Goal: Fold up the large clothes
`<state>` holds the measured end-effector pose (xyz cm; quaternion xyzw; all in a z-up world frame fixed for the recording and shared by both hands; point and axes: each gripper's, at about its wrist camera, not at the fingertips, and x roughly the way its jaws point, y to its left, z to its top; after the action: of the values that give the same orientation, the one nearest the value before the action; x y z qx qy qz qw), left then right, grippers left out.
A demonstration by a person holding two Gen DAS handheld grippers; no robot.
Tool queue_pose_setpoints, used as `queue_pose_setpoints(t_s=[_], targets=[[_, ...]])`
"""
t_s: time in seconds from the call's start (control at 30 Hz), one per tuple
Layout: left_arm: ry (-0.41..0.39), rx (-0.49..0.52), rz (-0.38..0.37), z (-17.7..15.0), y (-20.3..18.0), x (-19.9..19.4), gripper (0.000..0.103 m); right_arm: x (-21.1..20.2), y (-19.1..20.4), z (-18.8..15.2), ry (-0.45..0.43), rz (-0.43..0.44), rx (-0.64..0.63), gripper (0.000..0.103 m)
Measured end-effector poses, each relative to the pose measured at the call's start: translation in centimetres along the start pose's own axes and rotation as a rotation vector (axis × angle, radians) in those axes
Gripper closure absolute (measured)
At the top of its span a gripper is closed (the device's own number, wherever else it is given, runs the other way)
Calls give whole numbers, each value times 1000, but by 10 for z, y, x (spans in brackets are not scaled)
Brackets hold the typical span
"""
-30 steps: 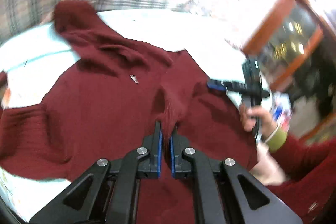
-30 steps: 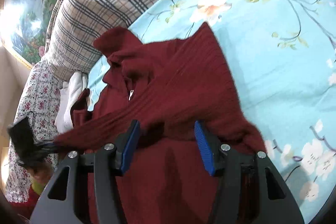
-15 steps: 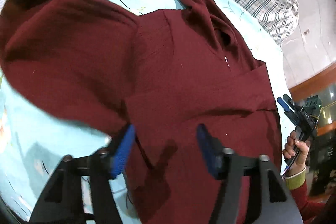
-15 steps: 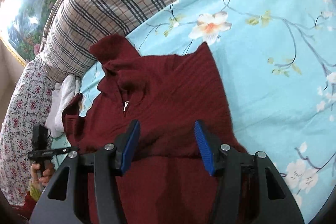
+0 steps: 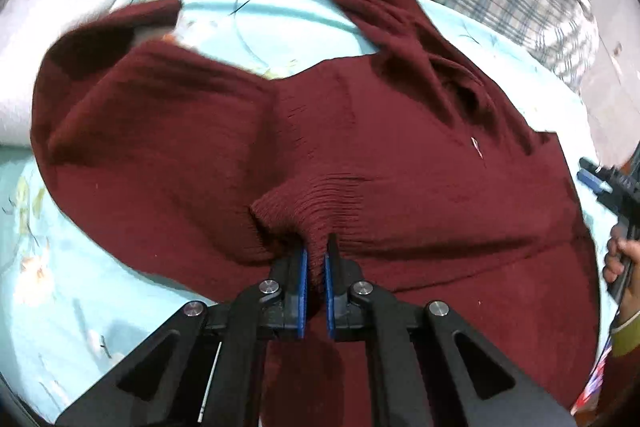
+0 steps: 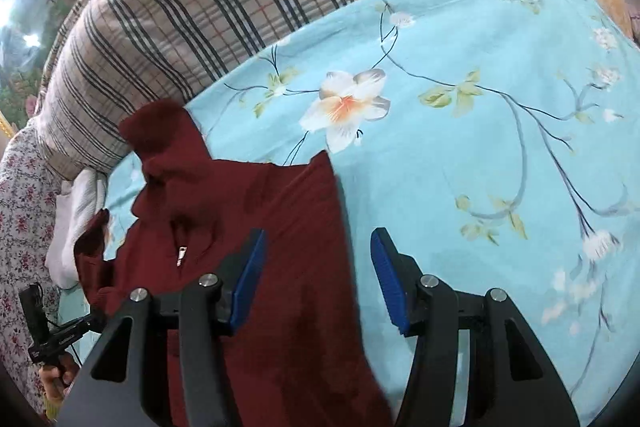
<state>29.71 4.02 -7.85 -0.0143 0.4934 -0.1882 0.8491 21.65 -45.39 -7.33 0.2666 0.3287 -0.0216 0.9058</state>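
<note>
Left gripper (image 5: 315,261) pinching sweater (image 5: 400,167) cuff | right gripper (image 6: 318,275) agape — hem cropped

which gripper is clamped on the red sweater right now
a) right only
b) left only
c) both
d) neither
b) In the left wrist view the left gripper has its jaws shut on a bunched ribbed fold of the red sweater, while in the right wrist view the right gripper has its jaws wide apart above the cloth, gripping nothing.
</note>
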Motion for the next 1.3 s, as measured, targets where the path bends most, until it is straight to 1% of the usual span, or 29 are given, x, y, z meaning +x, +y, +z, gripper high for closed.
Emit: queue_pose_setpoints(t_s=[0.13, 0.17, 0.2, 0.23, 0.3, 0.33, 0.37, 0.4, 0.47, 0.53, 0.57, 0.63, 0.67, 0.7, 0.73, 0.77, 0.8, 0.83, 0.87, 0.9, 0.93, 0.97, 1.03, 1.07, 1.1, 1.13, 1.17, 1.2, 1.3], targets=[[-1, 5, -5, -3, -5, -2, 98, 41, 5, 6, 117, -1, -43, 48], [0, 7, -7, -4, -4, -4, 98, 48, 7, 4, 143, 6, -54, 65], [0, 8, -11, -3, -4, -5, 98, 55, 8, 3, 169, 13, -69, 95], [-4, 8, -27, -2, -6, -7, 97, 58, 9, 3, 181, 1, -77, 96], [-5, 11, -53, 0, -10, -6, 97, 42, 2, 10, 98, -23, -49, 97], [0, 20, -41, 1, -12, -2, 98, 30, -8, 15, 51, -25, 0, 97], [9, 25, -24, 1, -14, 4, 98, 25, -16, 16, 32, -24, 35, 97], [19, 22, -13, 2, -14, 9, 98, 26, -22, 16, 39, -27, 53, 97], [40, -4, -12, 4, -10, 19, 98, 39, -25, 11, 100, -32, 54, 96], [45, -23, -23, 5, -6, 20, 98, 43, -25, 6, 125, -58, 46, 92], [43, -22, -20, 5, -6, 19, 98, 38, -24, 7, 111, -69, 44, 88], [44, -11, -14, 5, -6, 18, 98, 14, -19, 7, 35, -121, 28, 87], [45, -9, -12, 4, -6, 17, 98, -4, -11, 5, -22, -110, 4, 87], [47, -10, -10, 4, -6, 17, 98, -9, -5, 2, -33, -84, -12, 87], [48, -12, -6, 5, -5, 18, 98, -12, 5, -4, -24, -34, -46, 87], [49, -17, 3, 5, -3, 18, 98, -7, 17, -14, 31, 26, -99, 87], [50, -26, 9, 6, -3, 18, 98, -1, 22, -20, 69, 48, -121, 87], [51, -37, 15, 6, -2, 17, 98, 10, 25, -29, 126, 43, -148, 87], [51, -49, 18, 5, 1, 13, 98, 26, 23, -40, 187, -66, -184, 89], [46, -57, 14, 4, 4, 7, 98, 29, 20, -43, 191, -98, -190, 90], [38, -63, 9, 2, 7, 2, 98, 23, 14, -44, 160, -66, -159, 89], [24, -72, 10, 0, 11, -8, 98, 15, 9, -42, 147, -58, -102, 87], [-7, -96, 17, -3, 22, -24, 97, 0, 9, -39, 118, -56, -56, 86], [-28, -123, 22, -4, 31, -34, 96, -12, 13, -39, 91, -13, -56, 84], [-44, -157, 28, -4, 42, -43, 90, -18, 18, -40, 78, 23, -59, 81], [-55, -180, 37, -4, 49, -49, 74, -25, 22, -42, 71, 50, -59, 79], [-75, -198, 55, -2, 58, -57, 63, -29, 28, -44, 66, 71, -61, 77], [-96, -205, 78, 2, 65, -63, 47, -32, 34, -46, 64, 84, -64, 77], [-141, -205, 172, 27, 84, -74, 45, -39, 52, -56, 60, 117, -72, 77]])
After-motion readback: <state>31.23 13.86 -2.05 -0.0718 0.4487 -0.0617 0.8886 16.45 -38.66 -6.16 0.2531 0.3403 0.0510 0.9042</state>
